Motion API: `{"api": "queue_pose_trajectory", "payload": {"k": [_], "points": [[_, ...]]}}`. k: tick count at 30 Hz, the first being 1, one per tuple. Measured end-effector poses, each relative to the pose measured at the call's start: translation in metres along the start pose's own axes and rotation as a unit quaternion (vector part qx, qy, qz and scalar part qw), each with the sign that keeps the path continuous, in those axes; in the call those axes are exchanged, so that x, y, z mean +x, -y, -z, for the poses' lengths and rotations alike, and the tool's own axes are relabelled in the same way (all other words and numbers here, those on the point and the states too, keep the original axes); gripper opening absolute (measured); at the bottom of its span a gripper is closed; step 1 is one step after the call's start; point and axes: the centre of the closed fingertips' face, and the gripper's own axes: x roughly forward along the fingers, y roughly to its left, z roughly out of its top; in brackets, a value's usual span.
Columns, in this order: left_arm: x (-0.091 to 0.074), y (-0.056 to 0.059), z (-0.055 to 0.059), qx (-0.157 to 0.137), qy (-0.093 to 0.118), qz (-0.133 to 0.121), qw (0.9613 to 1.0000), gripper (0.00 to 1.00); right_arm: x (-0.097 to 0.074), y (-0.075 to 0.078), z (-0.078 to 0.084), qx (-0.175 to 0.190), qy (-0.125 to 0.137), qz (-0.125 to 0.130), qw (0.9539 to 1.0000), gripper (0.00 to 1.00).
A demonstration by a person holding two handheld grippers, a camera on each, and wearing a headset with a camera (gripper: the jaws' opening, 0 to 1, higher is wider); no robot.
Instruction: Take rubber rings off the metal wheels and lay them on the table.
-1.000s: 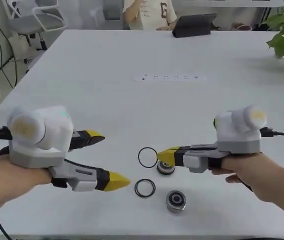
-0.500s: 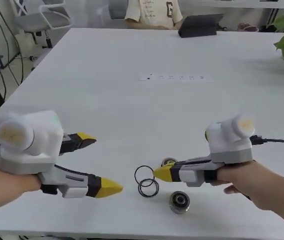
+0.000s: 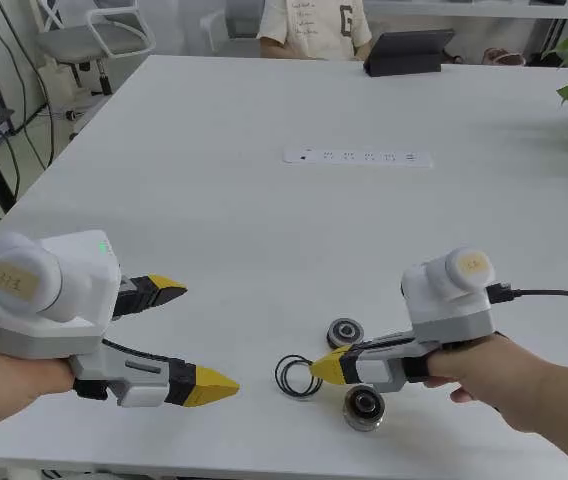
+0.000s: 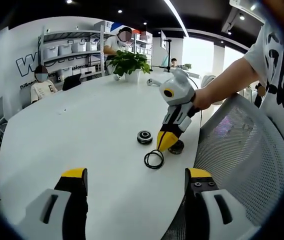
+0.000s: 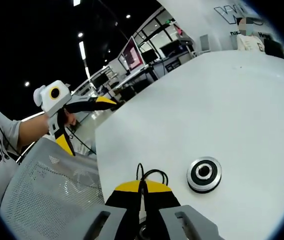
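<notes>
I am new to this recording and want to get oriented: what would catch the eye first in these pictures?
Two white grippers with yellow tips stand out over the near part of the white table: the left gripper open, the right gripper shut. The right one's tip is at two overlapping black rubber rings lying on the table. One metal wheel lies just beyond that gripper, another wheel just in front of it.

The table (image 3: 194, 200) lies open toward its left edge. Wheels (image 3: 345, 331) and rings (image 3: 297, 376) clutter the near edge, with a power strip (image 3: 358, 157) beyond.
</notes>
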Motion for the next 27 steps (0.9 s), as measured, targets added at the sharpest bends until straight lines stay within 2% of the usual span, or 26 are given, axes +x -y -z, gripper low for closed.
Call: {"api": "queue_pose_trajectory", "payload": {"k": [11,19,27], "points": [[0.002,0.000,0.002,-0.002,-0.005,0.002,1.0000,0.77,-0.001,0.007,0.003,0.000,-0.001,0.017,0.9998,0.00],[0.003,-0.001,0.001,-0.002,-0.007,0.004,1.0000,0.77,-0.004,0.009,0.001,-0.009,0.003,0.025,0.9996,0.07],[0.005,-0.003,-0.003,0.001,-0.008,0.007,0.9999,0.76,-0.016,0.007,-0.016,-0.009,0.034,0.021,0.9991,0.10]]}}
